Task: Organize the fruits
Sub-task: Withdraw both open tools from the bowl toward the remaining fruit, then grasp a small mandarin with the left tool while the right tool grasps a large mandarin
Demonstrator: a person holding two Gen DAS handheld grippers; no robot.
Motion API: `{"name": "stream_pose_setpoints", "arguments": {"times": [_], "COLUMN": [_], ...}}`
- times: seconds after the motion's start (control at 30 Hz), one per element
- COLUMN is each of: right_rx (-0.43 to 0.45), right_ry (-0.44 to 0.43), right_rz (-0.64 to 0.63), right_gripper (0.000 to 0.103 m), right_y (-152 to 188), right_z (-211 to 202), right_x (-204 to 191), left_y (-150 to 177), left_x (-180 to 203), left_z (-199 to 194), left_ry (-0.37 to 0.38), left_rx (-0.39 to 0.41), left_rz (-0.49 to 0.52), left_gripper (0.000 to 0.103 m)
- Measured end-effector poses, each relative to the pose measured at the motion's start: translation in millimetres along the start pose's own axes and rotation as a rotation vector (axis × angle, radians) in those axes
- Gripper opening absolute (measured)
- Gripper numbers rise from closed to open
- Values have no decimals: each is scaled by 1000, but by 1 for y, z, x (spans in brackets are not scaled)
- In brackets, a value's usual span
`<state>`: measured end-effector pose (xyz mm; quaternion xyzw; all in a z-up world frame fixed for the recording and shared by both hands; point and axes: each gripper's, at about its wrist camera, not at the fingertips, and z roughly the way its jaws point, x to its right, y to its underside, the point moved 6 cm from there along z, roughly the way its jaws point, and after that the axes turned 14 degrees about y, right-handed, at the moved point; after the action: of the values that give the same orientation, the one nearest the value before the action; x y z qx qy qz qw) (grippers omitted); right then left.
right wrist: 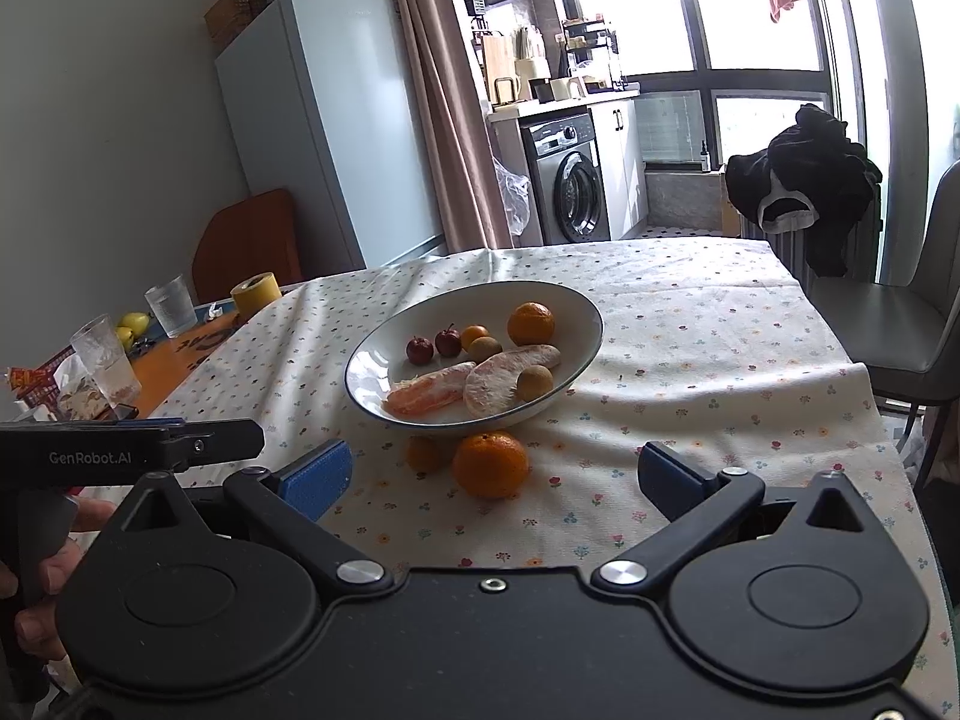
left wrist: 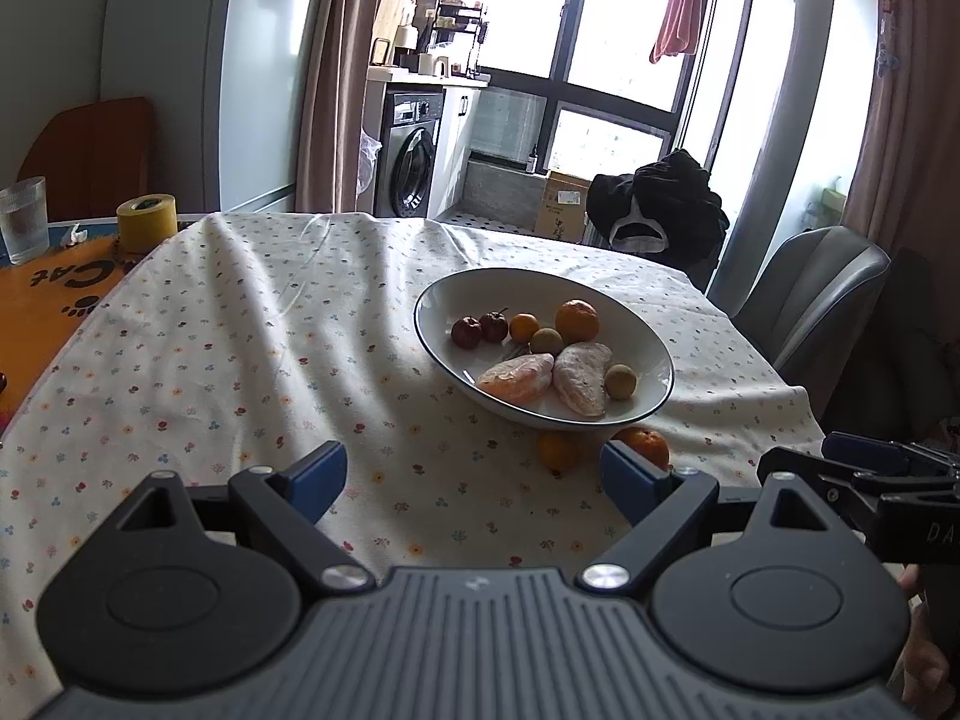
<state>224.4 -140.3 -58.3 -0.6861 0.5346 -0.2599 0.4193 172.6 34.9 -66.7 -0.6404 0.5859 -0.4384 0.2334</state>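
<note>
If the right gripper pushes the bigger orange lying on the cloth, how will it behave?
The bigger orange is round, so it would probably roll, likely toward the bowl just behind. The wrinkled tablecloth may slow it. Its firm-looking peel should tolerate a gentle squeeze.

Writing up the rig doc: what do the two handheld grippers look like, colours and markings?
Both alike: the left gripper and right gripper have matte black bodies, round pivot housings, silver screws and blue ribbed finger pads. The left's side reads "GenRobot.AI" in white. No cables or sleeves visible.

Daylit windows (right wrist: 762, 6), fridge (right wrist: 324, 120), washing machine (right wrist: 570, 180), brown curtains (right wrist: 456, 90).
</note>
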Motion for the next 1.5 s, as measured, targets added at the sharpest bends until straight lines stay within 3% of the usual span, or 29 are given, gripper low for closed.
{"name": "stream_pose_setpoints", "arguments": {"times": [0.37,0.43,0.57,0.73,0.9,1.07,1.5], "right_rx": [-28,-44,-78,-98,-114,-132,-160], "right_ry": [1,2,-3,-16,-30,-38,-60], "right_rz": [1,3,6,0,-7,-4,-12], "right_gripper": [102,100,83,83,75,66,63], "right_y": [6,9,14,16,16,18,15], "right_z": [12,17,28,37,47,56,79], "right_x": [1,2,3,0,-5,-7,-15], "left_y": [6,7,11,15,17,18,19], "left_x": [-4,-7,-9,-10,-8,-6,-14], "left_z": [13,18,26,37,48,59,77], "left_ry": [8,-3,-7,2,26,48,61], "left_rx": [-31,-41,-56,-81,-97,-108,-133], "left_rz": [-5,-13,-3,-2,7,9,-19], "left_gripper": [90,90,89,89,87,81,66]}}
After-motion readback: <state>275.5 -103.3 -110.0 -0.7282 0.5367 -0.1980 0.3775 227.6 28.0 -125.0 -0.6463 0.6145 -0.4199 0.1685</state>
